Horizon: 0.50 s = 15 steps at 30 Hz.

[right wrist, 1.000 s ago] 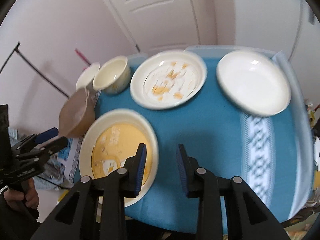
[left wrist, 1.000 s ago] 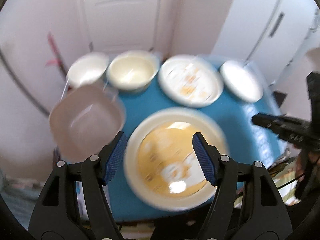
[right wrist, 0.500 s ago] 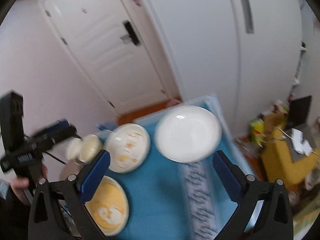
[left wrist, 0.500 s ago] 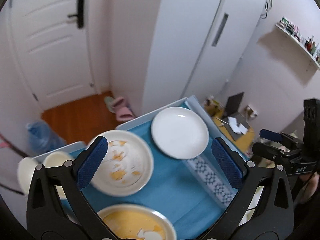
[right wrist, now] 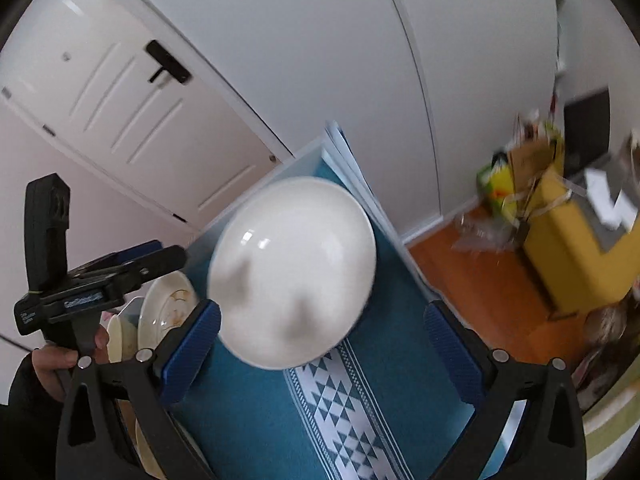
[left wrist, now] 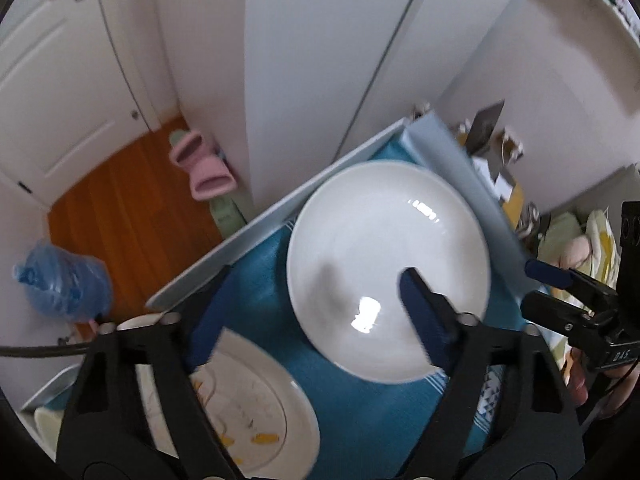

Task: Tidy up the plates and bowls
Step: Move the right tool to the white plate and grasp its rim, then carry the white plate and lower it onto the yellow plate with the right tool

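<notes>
At the table's far corner, seen from both wrist cameras, left to right:

Water jug (left wrist: 60, 280): blue, on the wooden floor at 9 o'clock of the left wrist view, well apart from the table.

Slippers (left wrist: 204, 166): pink pair on the floor at 11 o'clock, beside the wall.

Patterned plate (left wrist: 256, 408): white with orange marks, at 7 o'clock in the left wrist view, partly behind the left-hand finger; it lies on the blue tablecloth (left wrist: 360, 412), near the white plate but apart from it.

Left gripper (left wrist: 316, 312): jaws parted and have just been closing in somewhat; nothing is clamped. Its right finger (left wrist: 424, 312) stands over the white plate's face, the left finger over the cloth beside the rim, so the plate's left edge falls between them. Whether a pad touches the plate I cannot tell.

White plate (left wrist: 384, 260): plain, empty, at the table's far corner near the pale border, at the picture's centre. In the right wrist view it (right wrist: 296, 264) sits at 12 o'clock of the jaws, blurred.

Right gripper (right wrist: 320, 344): jaws spread wide, having just eased in slightly; empty, with the plate's near rim and the patterned cloth stripe (right wrist: 340, 408) between the fingers.

Yellow box (right wrist: 568, 240): on the floor at 3 o'clock, among blurred clutter.
</notes>
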{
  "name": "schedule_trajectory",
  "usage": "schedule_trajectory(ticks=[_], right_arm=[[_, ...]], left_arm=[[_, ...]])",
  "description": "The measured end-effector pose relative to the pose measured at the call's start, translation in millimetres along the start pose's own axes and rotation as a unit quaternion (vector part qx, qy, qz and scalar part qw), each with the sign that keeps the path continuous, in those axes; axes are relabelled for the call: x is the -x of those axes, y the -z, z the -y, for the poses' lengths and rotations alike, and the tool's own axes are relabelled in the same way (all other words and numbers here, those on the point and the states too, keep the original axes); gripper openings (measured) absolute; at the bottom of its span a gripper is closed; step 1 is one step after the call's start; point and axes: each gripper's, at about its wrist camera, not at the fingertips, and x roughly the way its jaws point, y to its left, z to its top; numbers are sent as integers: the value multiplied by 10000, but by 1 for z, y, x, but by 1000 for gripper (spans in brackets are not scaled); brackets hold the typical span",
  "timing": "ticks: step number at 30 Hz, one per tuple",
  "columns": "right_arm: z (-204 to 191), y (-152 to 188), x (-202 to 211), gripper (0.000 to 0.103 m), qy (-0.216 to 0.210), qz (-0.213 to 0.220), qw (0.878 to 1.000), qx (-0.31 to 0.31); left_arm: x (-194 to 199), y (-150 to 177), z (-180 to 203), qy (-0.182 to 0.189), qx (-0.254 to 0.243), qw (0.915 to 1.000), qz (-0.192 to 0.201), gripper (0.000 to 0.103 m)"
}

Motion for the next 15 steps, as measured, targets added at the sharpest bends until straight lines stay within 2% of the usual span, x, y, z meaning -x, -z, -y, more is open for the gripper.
schedule_trajectory(ticks=[3,5,8,9,11,13,15], right_arm=[[7,1,-18,75,21,-85,9999,-113],[9,-3,-23,71,108,-50,9998,-166],[12,-5,-28,63,138,-15,9996,-230],[12,-6,-30,57,179,-30,9996,-221],[12,-7,-36,47,224,-69,9996,-167],[10,-7,-39,30,231,-103,9996,-137],[10,-6,-43,24,314,-158,9993,-109]], left_arm=[[-24,-2,-3,-2,-57,9997,-233,61],[-33,-4,-5,7,-76,9995,-299,50],[-41,-5,-7,43,-155,9992,-370,42],[-44,-5,-7,43,-194,9990,-397,40],[-49,-7,-6,30,-226,9988,-424,29],[-56,-7,-7,39,-234,9985,-487,20],[-55,-7,-9,38,-243,9987,-444,19]])
